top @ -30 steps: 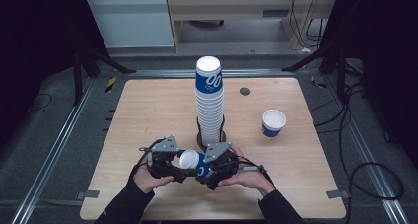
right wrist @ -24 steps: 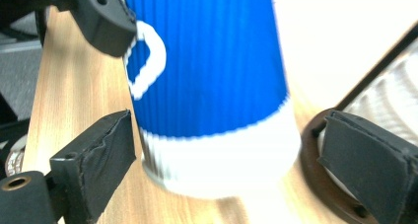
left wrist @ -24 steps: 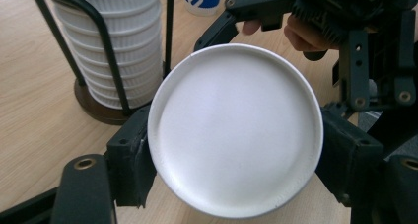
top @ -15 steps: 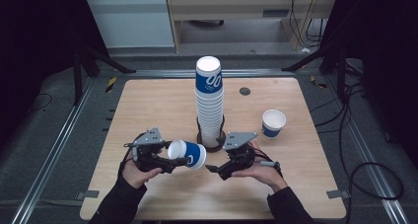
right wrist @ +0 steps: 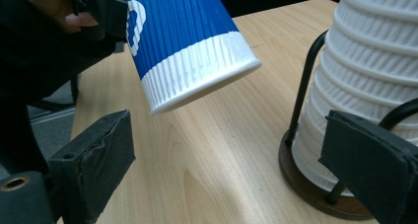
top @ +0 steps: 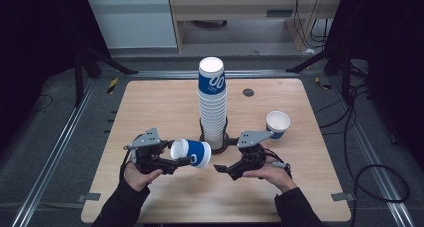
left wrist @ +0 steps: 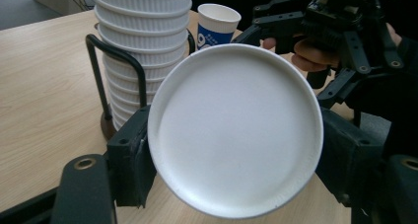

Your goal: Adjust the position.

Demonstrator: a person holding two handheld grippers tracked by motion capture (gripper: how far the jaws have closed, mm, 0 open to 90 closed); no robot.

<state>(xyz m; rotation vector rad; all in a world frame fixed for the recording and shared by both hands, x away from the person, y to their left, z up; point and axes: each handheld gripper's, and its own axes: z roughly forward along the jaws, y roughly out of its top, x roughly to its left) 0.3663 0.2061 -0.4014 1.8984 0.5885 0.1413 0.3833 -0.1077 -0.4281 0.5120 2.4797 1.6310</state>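
Observation:
A blue-and-white ribbed paper cup (top: 196,154) lies on its side in the air, held by my left gripper (top: 175,159), which is shut on its sides near the base. In the left gripper view its flat white base (left wrist: 235,130) faces the camera between the two jaws. My right gripper (top: 225,169) hovers just right of the cup's mouth with its jaws wide apart and nothing between them. In the right gripper view the cup (right wrist: 187,46) hangs ahead and above, mouth end towards me. A tall stack of upside-down cups (top: 212,104) stands in a black wire holder behind.
A single upright cup (top: 277,123) stands on the wooden table (top: 150,107) to the right of the stack. The holder's round brown foot (right wrist: 315,187) sits close to my right gripper's right jaw. A small dark disc (top: 248,92) lies at the back.
The two grippers were together at the cup a second ago. They have parted: the left one drew left with the cup, and the right one let go and moved right.

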